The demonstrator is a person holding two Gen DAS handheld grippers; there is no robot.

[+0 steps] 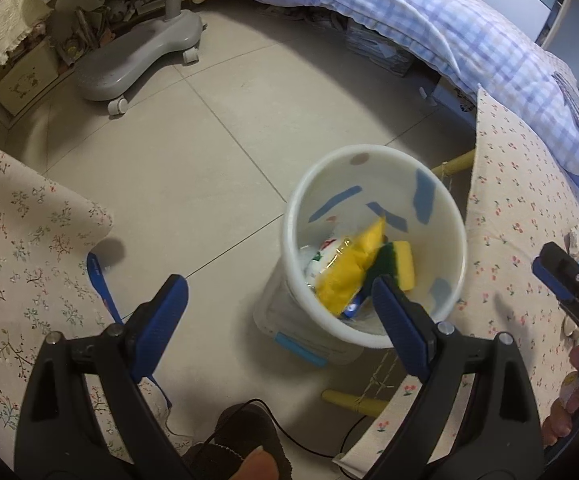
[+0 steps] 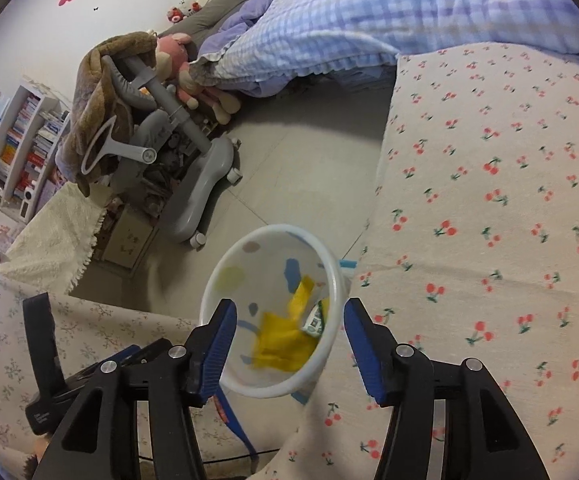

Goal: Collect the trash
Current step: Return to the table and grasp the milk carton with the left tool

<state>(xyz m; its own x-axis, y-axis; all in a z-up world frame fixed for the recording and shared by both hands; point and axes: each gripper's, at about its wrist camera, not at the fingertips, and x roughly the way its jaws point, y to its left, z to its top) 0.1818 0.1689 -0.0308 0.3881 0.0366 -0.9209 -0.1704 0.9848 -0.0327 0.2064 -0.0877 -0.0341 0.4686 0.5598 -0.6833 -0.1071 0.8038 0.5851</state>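
A: One bin [image 1: 375, 248], white with blue and tan patches on its inner wall, stands on the tiled floor [image 1: 193, 152] between two cloth-covered surfaces.

B: Contents?

A: Left wrist view: a yellow wrapper [image 1: 349, 272] lies across the middle, a yellow and green sponge [image 1: 399, 262] just right of it, touching. A white packet with red and green print [image 1: 321, 258] sits to the left beneath the wrapper. Something blue shows at the near side under the wrapper; cannot tell what it is.

B: Right wrist view agrees?

A: Blurred, but yes: the wrapper [image 2: 285, 344] and a small printed packet [image 2: 315, 322] inside the bin [image 2: 249, 384].

B: Jaws?

A: Left gripper [image 1: 281, 304]: jaws wide, nothing between them, its right finger over the bin's near rim. Right gripper [image 2: 287, 326]: jaws wide, empty, above the bin mouth.

B: Surroundings?

A: Cherry-print cloth [image 2: 489, 200] right of the bin, flower-print cloth [image 1: 21, 248] left. Grey chair base [image 1: 137, 56] far left, checked blue quilt [image 1: 449, 20] far right.
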